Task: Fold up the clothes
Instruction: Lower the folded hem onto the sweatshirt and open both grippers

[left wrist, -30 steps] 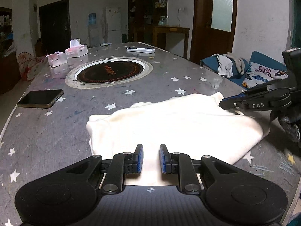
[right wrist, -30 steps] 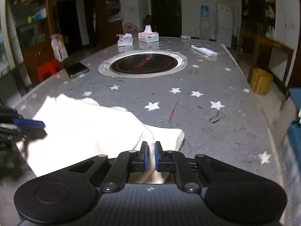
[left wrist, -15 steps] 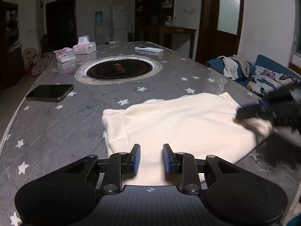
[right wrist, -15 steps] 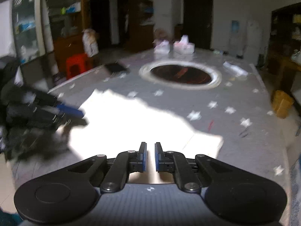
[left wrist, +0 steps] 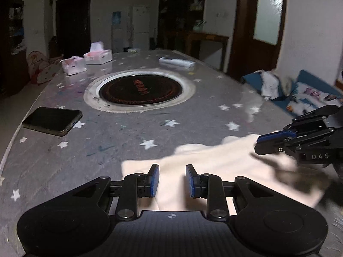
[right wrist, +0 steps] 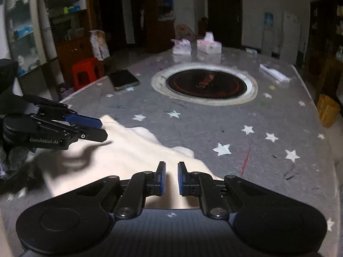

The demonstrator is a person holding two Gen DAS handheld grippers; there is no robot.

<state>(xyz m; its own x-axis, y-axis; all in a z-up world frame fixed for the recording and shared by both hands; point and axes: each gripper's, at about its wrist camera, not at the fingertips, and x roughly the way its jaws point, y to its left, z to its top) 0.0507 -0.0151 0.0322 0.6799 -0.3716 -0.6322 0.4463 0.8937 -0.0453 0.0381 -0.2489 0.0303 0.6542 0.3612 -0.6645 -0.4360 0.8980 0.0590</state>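
We see a phone [left wrist: 52, 121] and tissue boxes [left wrist: 98, 54] beyond our cream garment [left wrist: 216, 167]; both tools, left tool [left wrist: 172, 181] and right tool [right wrist: 171, 178], gape empty. Only the right view shows a red stool [right wrist: 85, 72].

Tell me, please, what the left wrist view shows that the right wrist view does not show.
Only the left wrist view: a blue sofa with clothes on it, and a door with a glass pane.
Only the right wrist view: a red stool and a yellow bin.
Both share: the cream garment, the phone, the round cooktop, two tissue boxes, the starred table, and both grippers.
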